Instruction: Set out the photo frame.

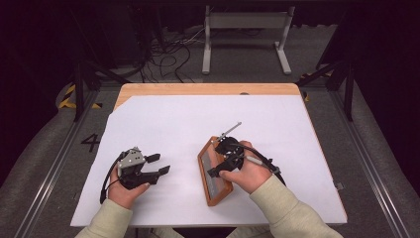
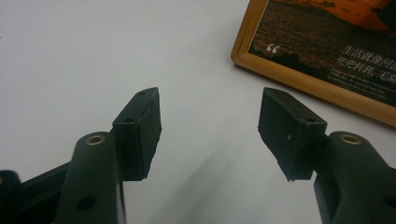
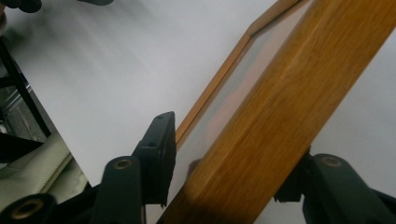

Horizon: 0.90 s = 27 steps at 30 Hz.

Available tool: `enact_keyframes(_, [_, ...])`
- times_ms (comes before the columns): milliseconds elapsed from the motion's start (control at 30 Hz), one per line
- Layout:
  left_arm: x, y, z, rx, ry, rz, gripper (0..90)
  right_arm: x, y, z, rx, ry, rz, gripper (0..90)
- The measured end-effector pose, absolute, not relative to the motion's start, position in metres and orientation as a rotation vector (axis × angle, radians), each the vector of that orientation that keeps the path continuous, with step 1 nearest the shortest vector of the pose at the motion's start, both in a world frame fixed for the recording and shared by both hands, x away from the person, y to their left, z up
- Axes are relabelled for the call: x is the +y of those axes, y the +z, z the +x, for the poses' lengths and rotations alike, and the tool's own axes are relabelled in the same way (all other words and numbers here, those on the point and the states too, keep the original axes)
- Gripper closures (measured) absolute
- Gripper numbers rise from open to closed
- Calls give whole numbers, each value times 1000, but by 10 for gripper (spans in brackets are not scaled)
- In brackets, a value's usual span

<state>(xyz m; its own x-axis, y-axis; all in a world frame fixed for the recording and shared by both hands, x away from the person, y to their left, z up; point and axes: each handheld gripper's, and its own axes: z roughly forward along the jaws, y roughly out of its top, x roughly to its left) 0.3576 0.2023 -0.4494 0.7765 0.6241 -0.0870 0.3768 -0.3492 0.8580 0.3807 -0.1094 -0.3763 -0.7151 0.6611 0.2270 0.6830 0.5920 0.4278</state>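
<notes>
The wooden picture frame (image 1: 214, 173) lies on the white sheet (image 1: 163, 124) that covers most of the light wood table (image 1: 198, 89), at about five o'clock from the sheet's middle, its long side angled toward eleven o'clock. Its oak-coloured border is smooth with a visible grain, and the glazed face is glossy. The right gripper (image 1: 216, 166) comes down over the frame's long right-hand border; in the right gripper view (image 3: 224, 186) one black jaw sits over the glass and the other outside the wooden edge, the border between them, though I cannot tell whether the pads press on it. The left gripper (image 1: 161, 164) rests at about nine o'clock from the frame, well apart from it, jaws wide with nothing between them (image 2: 210, 135). In the left gripper view the picture (image 2: 327, 42) shows an orange and dark brown scene with white quotation marks and small Chinese writing, too fine to read surely. Bare sheet lies open toward twelve and nine o'clock.
</notes>
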Motion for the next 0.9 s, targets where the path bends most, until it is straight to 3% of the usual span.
enact_keyframes(367, [202,-449,358,744,325,1975,390,-111,-376,379,-2709,-793,-1257,557])
enact_keyframes(767, [203,-449,358,743,333,1972,388,-112,-371,384,-2620,-773,-1324,714])
enact_keyframes(900, [203,-449,358,745,333,1971,389,-110,-366,383,-2663,-765,-1291,717])
